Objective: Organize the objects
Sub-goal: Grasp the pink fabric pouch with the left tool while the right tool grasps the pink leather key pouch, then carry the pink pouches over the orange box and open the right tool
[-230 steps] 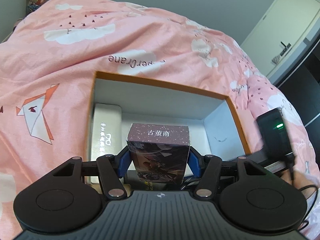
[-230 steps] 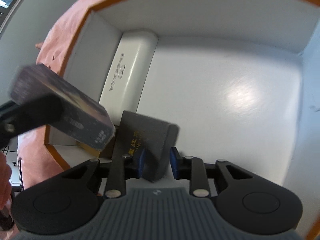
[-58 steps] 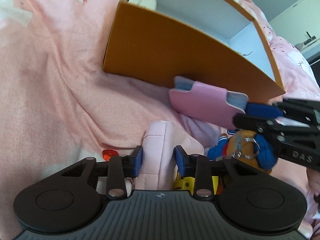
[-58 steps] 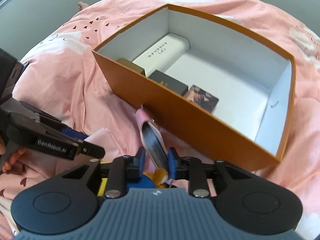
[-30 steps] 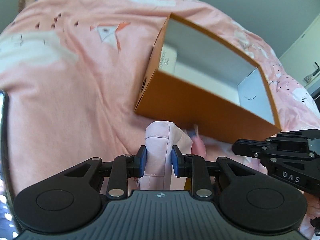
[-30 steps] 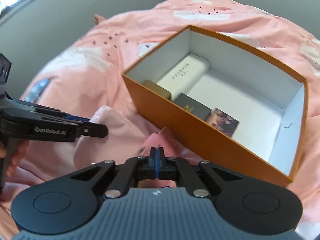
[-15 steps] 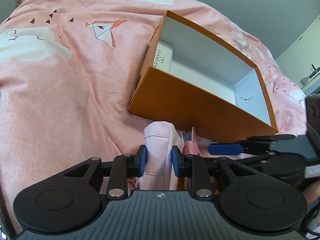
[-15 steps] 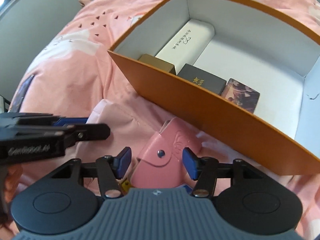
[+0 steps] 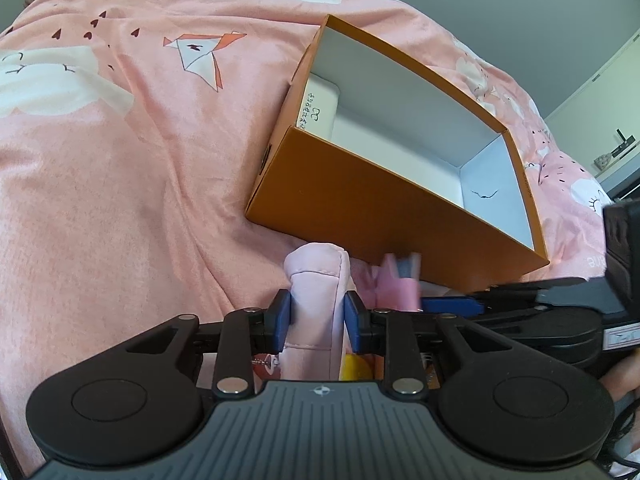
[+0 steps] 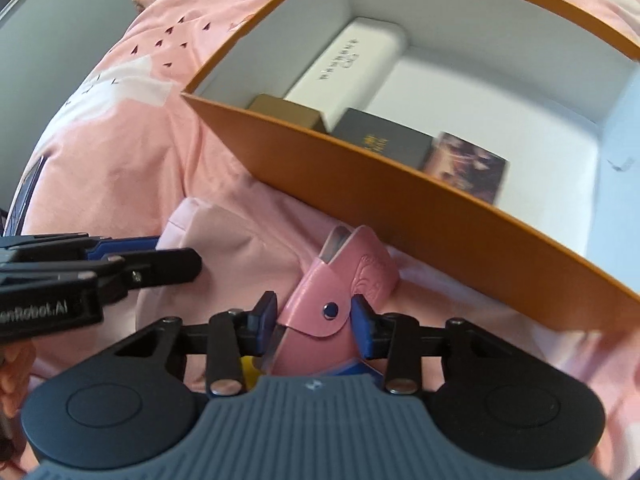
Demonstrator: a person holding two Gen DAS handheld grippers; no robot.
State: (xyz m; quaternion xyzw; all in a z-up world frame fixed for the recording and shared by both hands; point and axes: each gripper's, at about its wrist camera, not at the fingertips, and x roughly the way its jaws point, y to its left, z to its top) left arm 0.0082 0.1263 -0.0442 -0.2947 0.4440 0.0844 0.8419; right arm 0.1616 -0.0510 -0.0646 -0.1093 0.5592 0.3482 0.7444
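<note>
Pink leather fills the space between the blue pads of my right hand-held gripper [image 10: 313,320]: a small pink snap-flap card case [image 10: 340,296] with a dark stud on its flap, tilted up and forward, its open end showing a stack of cards. The left pad sits slightly off the case and the right pad is at its edge, so I cannot tell whether I am clamping it or only bracketing it. The case sits just in front of the near wall of the open orange cardboard box with a white interior [image 10: 420,216], outside it, over the pink patterned bedspread [image 9: 120,168].

My left hand-held gripper [image 9: 316,316] is closed on a pale pink padded fabric pouch [image 9: 316,280], which stands upright between the pads, its top poking above them. It too is outside the box, near the front left corner. From that side the card case appears blurred, just right of the pouch.

Inside the box, against the left and near walls, lie a long white rounded case with printed characters [image 10: 352,60], a small tan box [image 10: 288,110], a black box with gold lettering [image 10: 384,140] and an illustrated card box [image 10: 468,164], the last three in a row along the near wall.
</note>
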